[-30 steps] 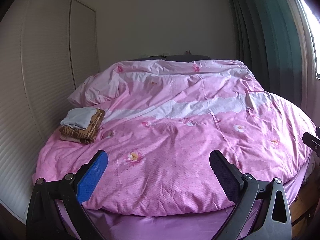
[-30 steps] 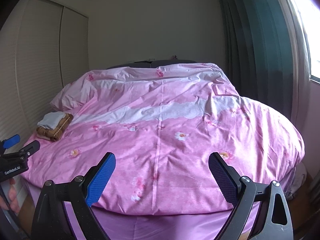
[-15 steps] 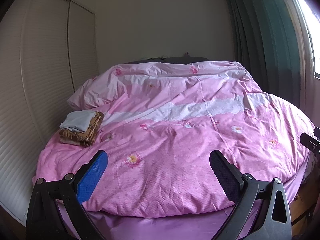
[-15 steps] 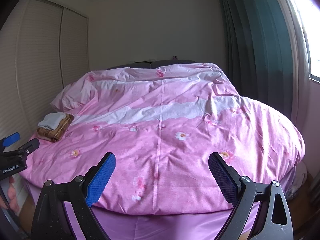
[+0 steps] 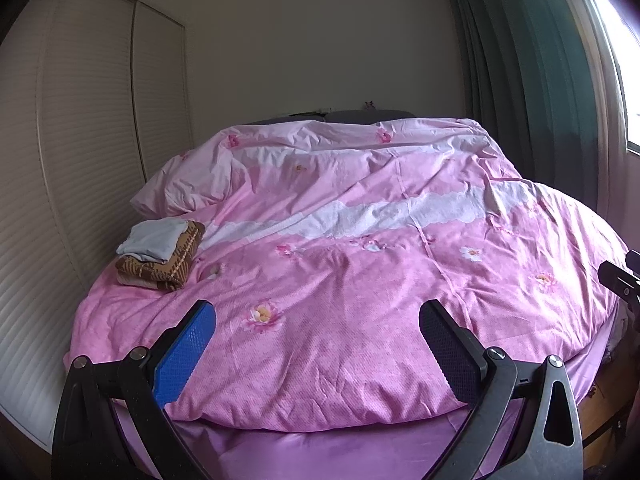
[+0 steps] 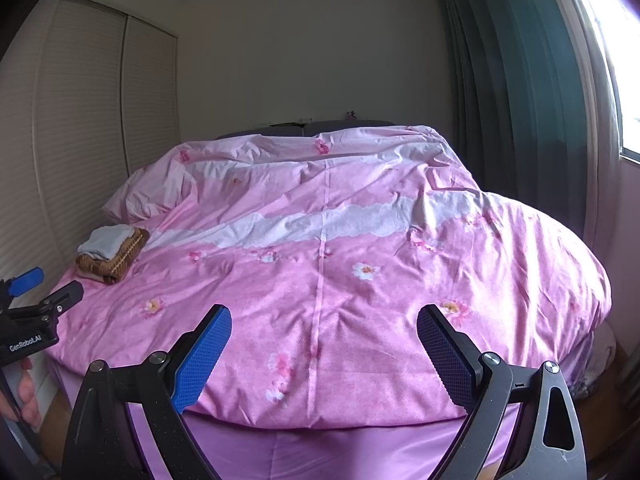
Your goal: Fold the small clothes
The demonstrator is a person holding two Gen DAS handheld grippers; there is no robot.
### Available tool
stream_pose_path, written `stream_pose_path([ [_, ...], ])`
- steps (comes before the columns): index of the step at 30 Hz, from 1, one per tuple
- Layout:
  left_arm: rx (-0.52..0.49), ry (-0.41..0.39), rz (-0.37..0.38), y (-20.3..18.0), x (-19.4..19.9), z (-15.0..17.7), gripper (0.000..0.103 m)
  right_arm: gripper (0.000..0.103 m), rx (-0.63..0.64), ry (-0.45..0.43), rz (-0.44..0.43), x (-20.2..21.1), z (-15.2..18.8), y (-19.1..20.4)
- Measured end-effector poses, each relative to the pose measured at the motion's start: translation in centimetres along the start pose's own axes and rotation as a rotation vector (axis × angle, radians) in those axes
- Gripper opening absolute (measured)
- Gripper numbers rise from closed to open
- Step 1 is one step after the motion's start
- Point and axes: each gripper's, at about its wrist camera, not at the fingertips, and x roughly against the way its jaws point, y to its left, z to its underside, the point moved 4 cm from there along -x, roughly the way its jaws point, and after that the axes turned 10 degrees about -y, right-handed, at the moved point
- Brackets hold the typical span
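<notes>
A small stack of folded clothes lies on the left side of the bed: a pale grey-blue garment [image 5: 154, 237] on top of a brown patterned one [image 5: 160, 270]. The right wrist view shows the same pale garment [image 6: 107, 241] and brown garment [image 6: 116, 262] at the left. My left gripper [image 5: 318, 320] is open and holds nothing, back at the foot of the bed. My right gripper [image 6: 324, 322] is open too, nothing between its fingers. Both grippers are well short of the stack.
A pink flowered duvet [image 5: 360, 264] covers the bed, with a pillow [image 5: 188, 184] at the far left. Louvred wardrobe doors [image 5: 80, 152] stand close on the left; dark green curtains [image 5: 532, 80] and a window are on the right. A hand [image 6: 24, 390] holds the left gripper.
Both views have shifted slightly, as if the grippers drew back and up a little from the bed. The stack of clothes has not moved.
</notes>
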Motion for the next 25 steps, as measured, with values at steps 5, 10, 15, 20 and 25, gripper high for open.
stream_pose_path([
  [5, 0.001, 0.002, 0.002, 0.06, -0.07, -0.03, 0.103, 0.095, 0.001, 0.004, 0.001, 0.1, 0.16, 0.26],
  [10, 0.009, 0.003, -0.005, 0.19, -0.04, 0.13, 0.103, 0.095, 0.0, 0.003, 0.001, 0.09, 0.19, 0.27],
  [15, 0.021, 0.013, 0.006, 0.25, -0.12, 0.65, 0.103, 0.095, 0.0, 0.003, 0.001, 0.07, 0.23, 0.34],
  [20, 0.025, 0.013, 0.008, 0.29, -0.17, 0.74, 0.103, 0.095, 0.001, 0.003, 0.0, -0.01, 0.26, 0.34],
  [25, 0.035, 0.02, 0.018, 0.34, -0.42, 0.72, 0.103, 0.095, 0.0, 0.006, 0.002, 0.05, 0.32, 0.43],
])
